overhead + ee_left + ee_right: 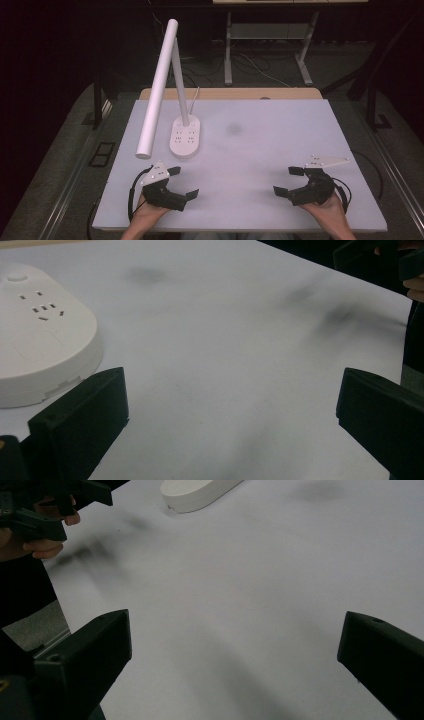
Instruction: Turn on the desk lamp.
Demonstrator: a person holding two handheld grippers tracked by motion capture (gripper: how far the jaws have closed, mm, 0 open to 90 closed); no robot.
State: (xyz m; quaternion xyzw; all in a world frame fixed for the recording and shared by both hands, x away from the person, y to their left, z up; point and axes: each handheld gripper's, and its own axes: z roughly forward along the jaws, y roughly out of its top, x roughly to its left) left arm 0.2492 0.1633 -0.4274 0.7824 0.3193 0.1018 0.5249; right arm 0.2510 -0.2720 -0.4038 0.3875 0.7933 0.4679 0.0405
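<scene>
On the near left part of the table [280, 145] stands the desk lamp [172, 90], and it lies just ahead of my left gripper [182, 182], a little toward the table's left edge. My right gripper [291, 181] sits at the near right, well apart from the lamp, so the left is clearly the nearer one for whatever reach comes next.

Both grippers have their jaws spread wide and hold nothing; in each gripper view bare white table shows between the two black jaws. In the left gripper view the lamp base [40, 335] is just beyond my left-hand jaw, close but not touching it.

The base is an oval whose long axis runs away from me, near end toward my left gripper. From it a thin stem rises and leans back, and the long white tube head [157, 90] slants down from the far top toward me, its low end hanging just left of the base.

I judge that a grip on the base would mean closing across its short width, from the near end.
</scene>
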